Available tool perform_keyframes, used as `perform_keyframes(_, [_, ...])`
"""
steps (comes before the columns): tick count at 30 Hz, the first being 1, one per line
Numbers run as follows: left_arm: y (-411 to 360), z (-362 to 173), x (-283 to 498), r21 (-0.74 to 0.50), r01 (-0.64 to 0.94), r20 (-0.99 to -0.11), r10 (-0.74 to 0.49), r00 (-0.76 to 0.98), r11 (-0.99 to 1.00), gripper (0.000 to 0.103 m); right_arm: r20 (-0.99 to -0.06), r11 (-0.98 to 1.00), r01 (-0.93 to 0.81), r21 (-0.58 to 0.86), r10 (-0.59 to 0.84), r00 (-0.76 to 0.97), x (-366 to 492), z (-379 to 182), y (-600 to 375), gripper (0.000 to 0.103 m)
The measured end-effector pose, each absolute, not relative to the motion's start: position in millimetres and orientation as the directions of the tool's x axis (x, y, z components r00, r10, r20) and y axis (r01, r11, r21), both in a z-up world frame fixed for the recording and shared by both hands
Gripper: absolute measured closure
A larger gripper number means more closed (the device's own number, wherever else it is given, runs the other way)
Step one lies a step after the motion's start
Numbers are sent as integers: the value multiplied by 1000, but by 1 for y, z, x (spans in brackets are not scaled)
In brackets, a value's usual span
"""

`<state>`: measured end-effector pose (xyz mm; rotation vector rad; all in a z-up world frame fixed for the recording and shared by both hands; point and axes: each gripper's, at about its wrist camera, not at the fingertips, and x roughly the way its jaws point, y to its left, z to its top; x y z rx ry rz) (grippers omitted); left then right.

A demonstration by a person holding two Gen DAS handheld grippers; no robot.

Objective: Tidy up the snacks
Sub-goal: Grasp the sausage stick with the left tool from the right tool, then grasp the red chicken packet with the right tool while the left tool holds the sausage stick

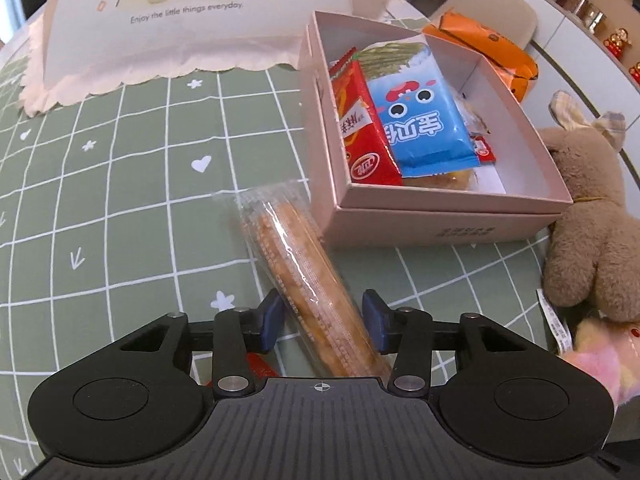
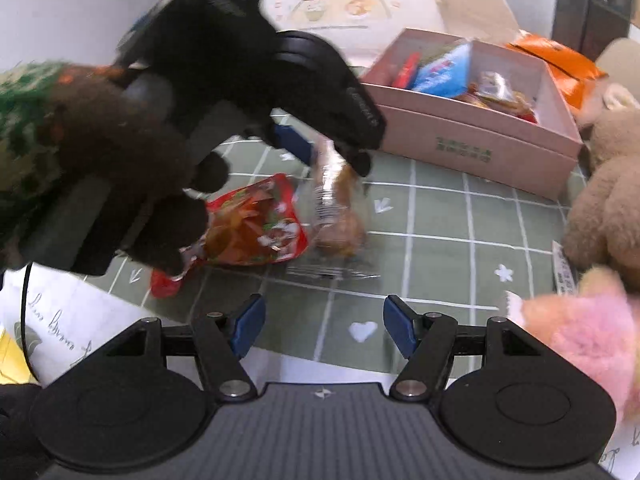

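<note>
A long clear-wrapped cracker pack [image 1: 304,276] lies on the green checked tablecloth [image 1: 120,200], its near end between the pads of my left gripper [image 1: 322,320]. The jaws stand either side of it, with a small gap on the right. The pink open box [image 1: 440,216] behind it holds a red packet [image 1: 362,136], a blue packet [image 1: 424,128] and other snacks. In the right wrist view the left gripper [image 2: 324,148] straddles the same pack [image 2: 336,208] beside a red snack bag [image 2: 256,228]. My right gripper [image 2: 324,330] is open and empty above the cloth.
A brown plush toy [image 1: 584,216] and a pink plush [image 2: 588,340] sit at the right. An orange bag [image 1: 492,48] lies behind the box. A white mesh food cover [image 1: 180,20] stands at the back. White paper [image 2: 60,320] lies at the near left.
</note>
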<state>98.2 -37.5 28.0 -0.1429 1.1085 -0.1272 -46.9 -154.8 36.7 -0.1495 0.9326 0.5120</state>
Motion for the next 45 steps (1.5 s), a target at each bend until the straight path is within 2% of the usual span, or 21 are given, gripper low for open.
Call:
perform_keyframes(6, [-10, 42, 81, -335, 37, -823, -312, 474, 941, 64, -782, 815, -577, 57, 396, 482, -52, 44, -131, 33])
perform_keyframes(13, [67, 79, 36, -446, -38, -739, -343, 579, 894, 67, -788, 745, -664, 56, 441, 429, -52, 42, -106, 33])
perform_keyframes(21, [162, 73, 2, -474, -302, -739, -187, 647, 827, 67, -771, 683, -731, 13, 472, 427, -56, 46, -78, 33])
perform_keyframes(29, [210, 52, -25, -396, -550, -785, 40, 618, 735, 68, -767, 563, -826, 31, 544, 342, -59, 40, -20, 32])
perform_keyframes(36, [230, 49, -51, -350, -580, -803, 84, 590, 735, 68, -779, 496, -868, -14, 539, 320, -64, 17, 12, 28])
perform_keyframes(38, [236, 46, -58, -328, -585, -813, 94, 575, 741, 69, -779, 513, -858, -11, 534, 330, -59, 17, 5, 30])
perform_keyframes(41, [245, 43, -70, -307, -599, -821, 113, 560, 740, 69, -784, 563, -826, 39, 530, 324, -45, 23, -14, 51])
perform_keyframes(42, [247, 43, -73, -305, -599, -823, 112, 557, 740, 69, -787, 585, -809, 59, 525, 323, -39, 25, -22, 54])
perform_keyframes(45, [242, 41, -75, -301, -556, -826, 79, 558, 775, 69, -799, 653, -752, 94, 500, 334, -25, 29, -49, 54])
